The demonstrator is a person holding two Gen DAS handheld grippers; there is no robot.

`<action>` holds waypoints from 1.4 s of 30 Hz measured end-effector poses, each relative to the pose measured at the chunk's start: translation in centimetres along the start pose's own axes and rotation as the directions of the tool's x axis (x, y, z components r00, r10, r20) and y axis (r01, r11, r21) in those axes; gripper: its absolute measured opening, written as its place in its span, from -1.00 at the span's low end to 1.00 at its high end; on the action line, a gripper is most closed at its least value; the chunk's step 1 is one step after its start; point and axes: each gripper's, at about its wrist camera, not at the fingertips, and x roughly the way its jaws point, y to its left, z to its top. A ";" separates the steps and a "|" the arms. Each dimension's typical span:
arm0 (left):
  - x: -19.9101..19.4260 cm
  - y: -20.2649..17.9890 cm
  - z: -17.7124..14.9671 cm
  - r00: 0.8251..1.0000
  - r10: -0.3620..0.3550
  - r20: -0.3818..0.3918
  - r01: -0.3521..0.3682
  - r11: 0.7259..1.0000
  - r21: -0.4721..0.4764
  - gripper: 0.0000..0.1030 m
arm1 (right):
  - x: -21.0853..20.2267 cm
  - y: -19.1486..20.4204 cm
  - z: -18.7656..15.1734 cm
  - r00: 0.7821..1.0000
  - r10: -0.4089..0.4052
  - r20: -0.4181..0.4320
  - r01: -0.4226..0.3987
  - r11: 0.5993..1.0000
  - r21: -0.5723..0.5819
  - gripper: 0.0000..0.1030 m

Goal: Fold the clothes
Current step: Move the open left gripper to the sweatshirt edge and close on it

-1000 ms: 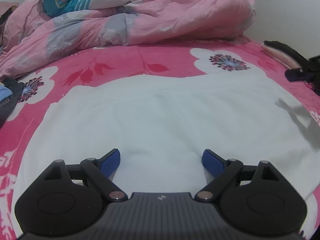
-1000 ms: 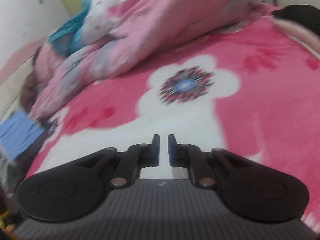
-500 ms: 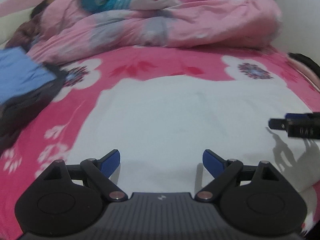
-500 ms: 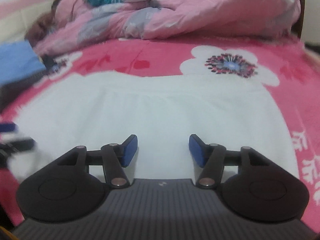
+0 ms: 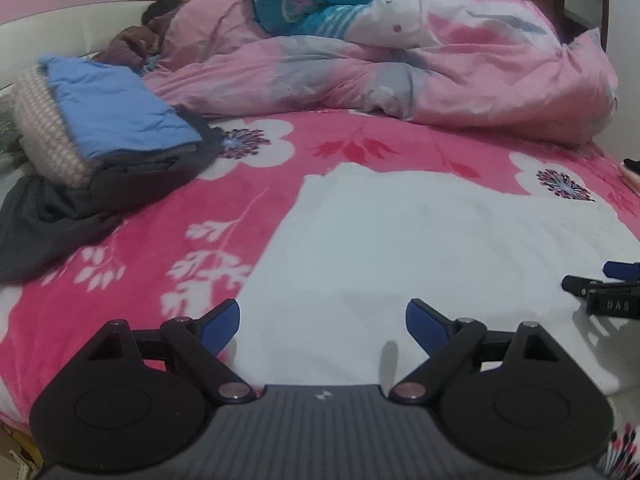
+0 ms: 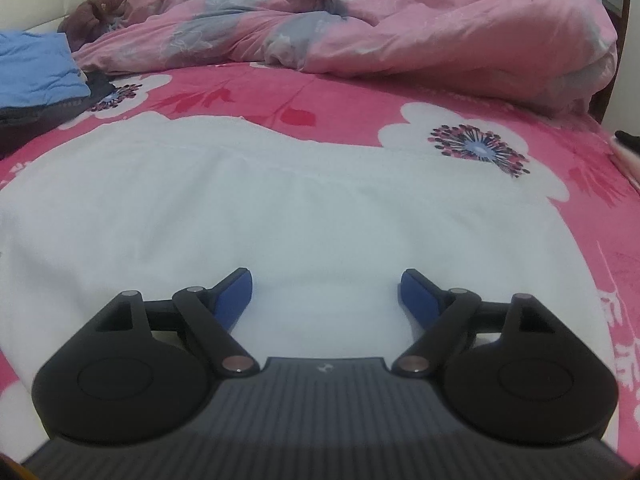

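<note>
Item: white garment [image 5: 420, 248], spread flat on the bed [image 5: 248, 216], its hem line running side to side across the right wrist view. Long axis: across the bed, left to right as both cameras faced it. It lay directly ahead of and beneath both tools, the near edge closest to them.

Left tool [image 5: 322, 326]: jaws wide apart, nothing between the blue pads, nothing held. It stood over the garment's near left corner, 1 pad over pink bedding and the other over white cloth. Judged the nearer tool for the left edge.

Right tool [image 6: 326, 294]: jaws had just been opening and stood wide, with only flat white cloth showing in the gap beyond them and no grip on it. It sat over the near middle to right part of the garment. Its tip also showed at the right margin of the left wrist view [image 5: 600, 294], just above the cloth.

Judgement: the coming move turned on each tool meeting the near edge, 1 to each side, to carry it toward the far hem.

Surface: pink floral bed cover, soft, lightly rumpled.

Surroundings: a rumpled pink duvet [image 5: 400, 68] heaped at the far end; a stack of folded clothes [image 5: 108, 128], blue on top, to the left, well apart from the garment; a pale headboard [image 5: 60, 36] behind.
</note>
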 end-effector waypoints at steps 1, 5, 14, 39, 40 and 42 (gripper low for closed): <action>-0.2 0.4 -0.3 1.000 -0.003 -0.004 0.003 1.000 -0.011 0.77 | 0.0 0.1 0.0 1.000 -0.002 -0.003 0.002 1.000 -0.002 0.61; -0.3 1.8 -1.0 1.000 -0.016 -0.011 0.015 0.998 -0.056 0.77 | 0.2 0.3 0.5 0.999 -0.005 -0.032 0.005 1.000 -0.006 0.65; 1.5 2.1 2.3 0.999 -0.046 -0.025 0.045 0.998 -0.045 0.77 | 0.5 0.6 0.8 0.998 -0.013 -0.057 0.013 1.000 0.000 0.69; -0.5 5.9 -4.8 0.971 -0.192 0.139 0.221 0.948 -0.230 0.70 | 0.6 0.8 0.7 0.998 -0.032 -0.052 0.032 0.999 0.000 0.71; -0.4 5.9 -4.7 0.971 -0.194 0.141 0.222 0.948 -0.229 0.67 | 0.6 0.8 0.6 0.998 -0.033 -0.051 0.033 0.999 0.000 0.71; -0.3 5.9 -4.6 0.969 -0.205 0.136 0.233 0.943 -0.236 0.57 | 0.6 0.9 0.7 0.998 -0.034 -0.050 0.034 0.999 0.001 0.72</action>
